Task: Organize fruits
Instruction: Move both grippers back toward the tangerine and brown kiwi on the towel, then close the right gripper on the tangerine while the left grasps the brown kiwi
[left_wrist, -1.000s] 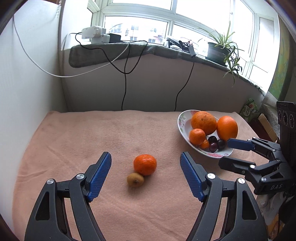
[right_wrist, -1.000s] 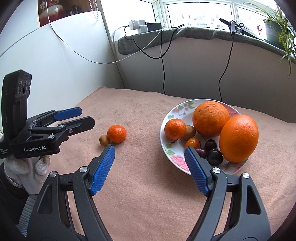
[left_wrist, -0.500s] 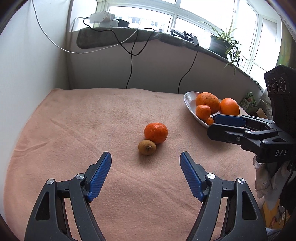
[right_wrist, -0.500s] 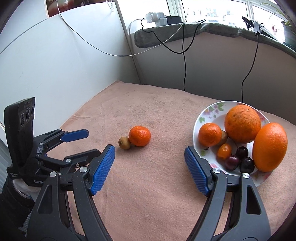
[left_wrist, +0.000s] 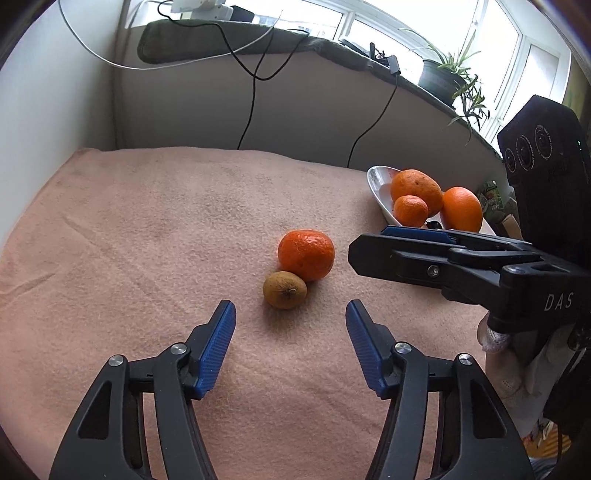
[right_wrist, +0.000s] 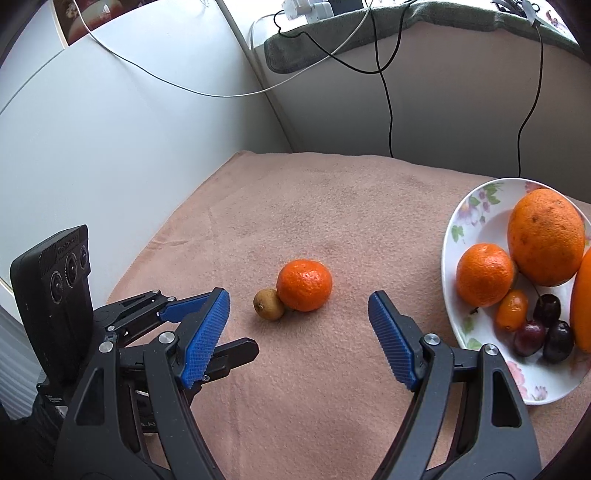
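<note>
your left gripper (left_wrist: 290, 347) has its blue pads spread wide with nothing between them, and it hangs just short of the two loose fruits on the pink blanket (left_wrist: 129, 229). the small brown kiwi (left_wrist: 284, 290) lies straight ahead of that opening, nearly centred between the pads, with the mandarin (left_wrist: 306, 254) touching it on the far side and a little to the right. your right gripper (right_wrist: 297, 334) is also spread and holding nothing; from its own camera the mandarin (right_wrist: 304, 284) sits ahead of its gap and the kiwi (right_wrist: 269, 304) to the left of that, close to your left gripper's fingers. so the kiwi looks like the left hand's fruit and the mandarin the right's, though both fruits are pressed together and closing on one may nudge the other. the kiwi is only slightly oval; its long axis seems to run roughly across your left gripper's line of reach, with its stem end turned toward the camera. the mandarin is near round, so its heading matters little. the flowered plate (right_wrist: 476, 206), already holding oranges, a small mandarin and dark cherries, stands well apart to the right, nearer your right hand, and is probably where both loose fruits belong.
</note>
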